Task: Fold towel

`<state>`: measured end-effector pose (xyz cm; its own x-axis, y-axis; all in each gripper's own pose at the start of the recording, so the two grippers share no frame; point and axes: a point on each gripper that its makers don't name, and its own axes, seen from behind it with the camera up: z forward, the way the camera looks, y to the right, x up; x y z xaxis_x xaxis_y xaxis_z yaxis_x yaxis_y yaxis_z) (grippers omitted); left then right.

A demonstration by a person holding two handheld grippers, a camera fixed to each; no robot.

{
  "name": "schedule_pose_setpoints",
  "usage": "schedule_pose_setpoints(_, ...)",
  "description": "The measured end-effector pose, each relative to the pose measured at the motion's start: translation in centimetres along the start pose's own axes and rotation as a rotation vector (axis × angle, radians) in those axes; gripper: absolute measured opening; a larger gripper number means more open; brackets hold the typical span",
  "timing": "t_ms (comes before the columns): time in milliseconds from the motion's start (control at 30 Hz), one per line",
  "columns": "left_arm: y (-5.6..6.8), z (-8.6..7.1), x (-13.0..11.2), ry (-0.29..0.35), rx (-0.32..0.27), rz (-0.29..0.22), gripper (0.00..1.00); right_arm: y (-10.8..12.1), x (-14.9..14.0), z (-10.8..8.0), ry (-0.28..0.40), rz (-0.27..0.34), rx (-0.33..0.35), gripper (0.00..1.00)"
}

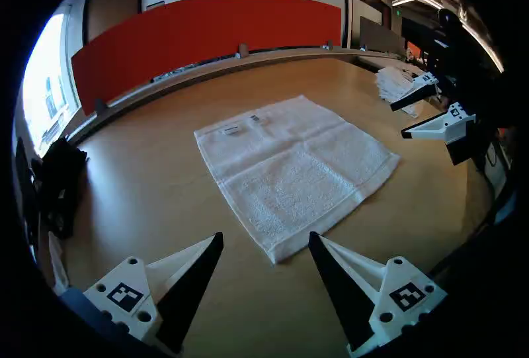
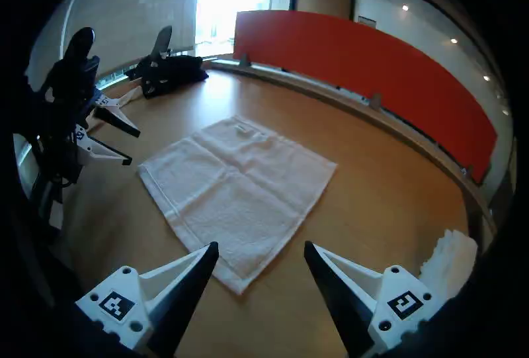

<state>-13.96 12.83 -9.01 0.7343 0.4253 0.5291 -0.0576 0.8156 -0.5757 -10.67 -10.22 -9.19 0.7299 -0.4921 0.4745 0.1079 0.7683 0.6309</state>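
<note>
The left tool [image 1: 264, 235] is released, its two fingers spread wide with nothing between them. It hovers just short of the nearest corner of the white towel [image 1: 294, 166]. The right tool [image 2: 261, 244] is likewise released and empty, poised just off another corner of the towel. In the left gripper view, it hangs in the air beyond the towel's right edge, its jaws apart and clear of the cloth.

The towel lies flat and fully spread on the wooden desk [image 1: 165, 179], roughly in the middle of it and turned diamond-wise to both tools. A small sewn-in label [image 1: 231, 130] sits near the towel's far-left corner. No edge is lifted and no layer is doubled over.

By my reading, the folding has not begun. Every step is left: gripping two corners, carrying them across to the opposite edge, and repeating as needed.

Beyond the towel's far side, a red divider panel [image 1: 211, 34] runs along the desk edge. A pile of white cloths [image 1: 397, 83] rests well apart from the towel, to its far right. A black bag [image 1: 59, 179] lies well off to the towel's left.
</note>
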Motion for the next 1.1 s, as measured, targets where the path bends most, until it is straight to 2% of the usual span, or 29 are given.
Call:
schedule_pose_setpoints(333, 0.5, 1.5, -1.4, -0.052, -0.027, -0.007, 0.96, -0.8, -2.1, 1.1, -0.060, -0.015, 0.034, 1.00)
schedule_pose_setpoints(767, 1.1, 2.7, -3.3, -0.133, -0.062, -0.018, 0.96, -1.7, -4.2, 1.8, -0.136, -0.024, 0.087, 1.00)
schedule_pose_setpoints(1100, 1.2, 2.9, -3.4, -0.140, -0.072, -0.024, 0.95, -1.8, -4.7, 2.3, -0.155, -0.022, 0.098, 0.98)
